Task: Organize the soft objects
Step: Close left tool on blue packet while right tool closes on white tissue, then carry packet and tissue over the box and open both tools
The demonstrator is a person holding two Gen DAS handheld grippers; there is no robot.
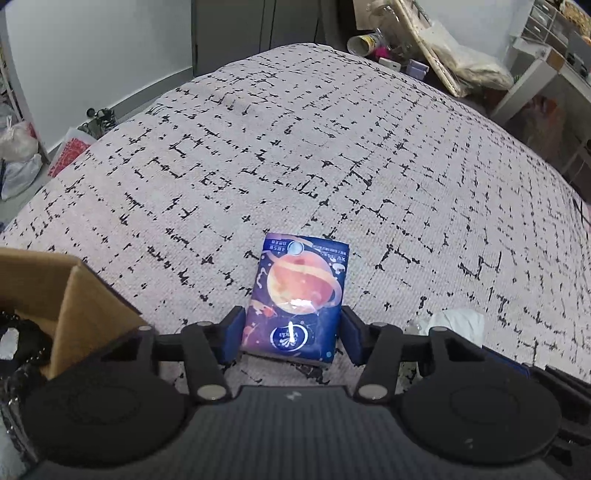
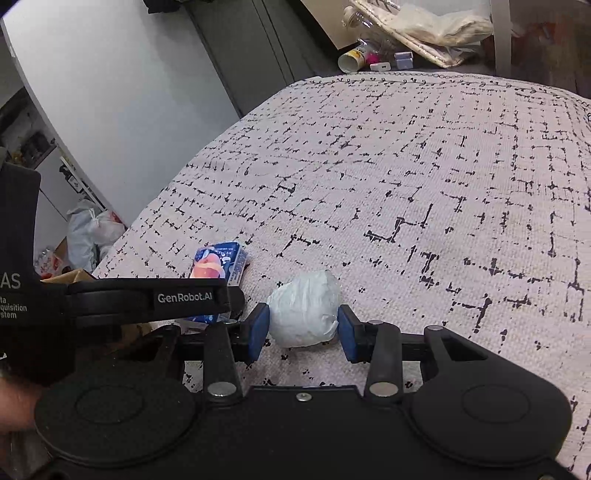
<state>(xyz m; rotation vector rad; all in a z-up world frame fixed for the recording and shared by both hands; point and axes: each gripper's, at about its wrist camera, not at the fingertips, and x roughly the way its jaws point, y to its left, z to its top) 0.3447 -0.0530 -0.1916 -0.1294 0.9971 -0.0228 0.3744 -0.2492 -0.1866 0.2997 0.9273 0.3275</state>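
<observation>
The left gripper (image 1: pixel 291 334) has its blue-padded fingers (image 1: pixel 233 334) set on either side of a blue tissue pack (image 1: pixel 297 295) printed with an orange ringed planet. The left pad meets the pack's side; the right pad sits just beside the other side, and whether it truly presses there is hard to tell. The pack lies flat on the bed (image 1: pixel 332 147), near its front edge, its long side running away from the gripper.

The right gripper (image 2: pixel 302 328) straddles a crumpled white wad (image 2: pixel 304 310), likely tissue or thin plastic, with one blue pad (image 2: pixel 258 328) against each flank, so the jaws appear lightly closed on it. The wad rests on the bed's grey, black-flecked cover, also near the front edge and to the right of the pack.

In the right wrist view the left gripper's black body crosses in front of the pack (image 2: pixel 218 264). An open cardboard box (image 1: pixel 74 295) stands at the bed's front left, beside the left gripper. Beyond the far edge lie a paper cup (image 2: pixel 349 59) and a pale cloth bag (image 2: pixel 424 29) on the floor.
</observation>
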